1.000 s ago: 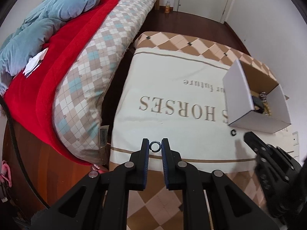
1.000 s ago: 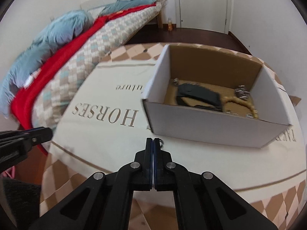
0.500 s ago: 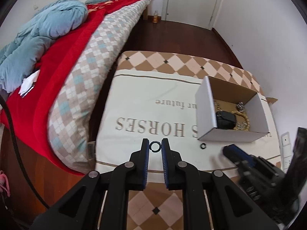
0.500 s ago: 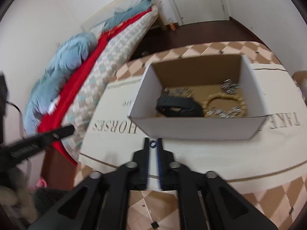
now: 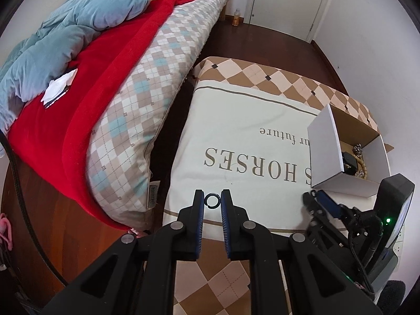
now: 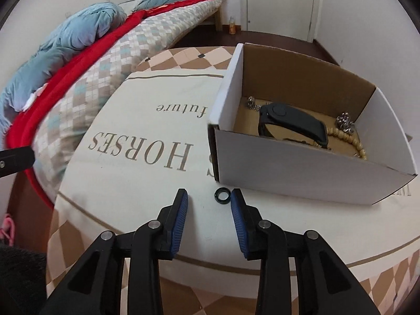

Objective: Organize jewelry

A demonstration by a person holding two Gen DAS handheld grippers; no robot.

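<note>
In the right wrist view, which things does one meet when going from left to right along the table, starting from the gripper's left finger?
Left finger → small black ring on the cloth → right finger → white box, with the black wristband and then the bead bracelet inside it.

The box's near wall hid part of the bead bracelet. The metal pieces inside were too small to identify.
</note>
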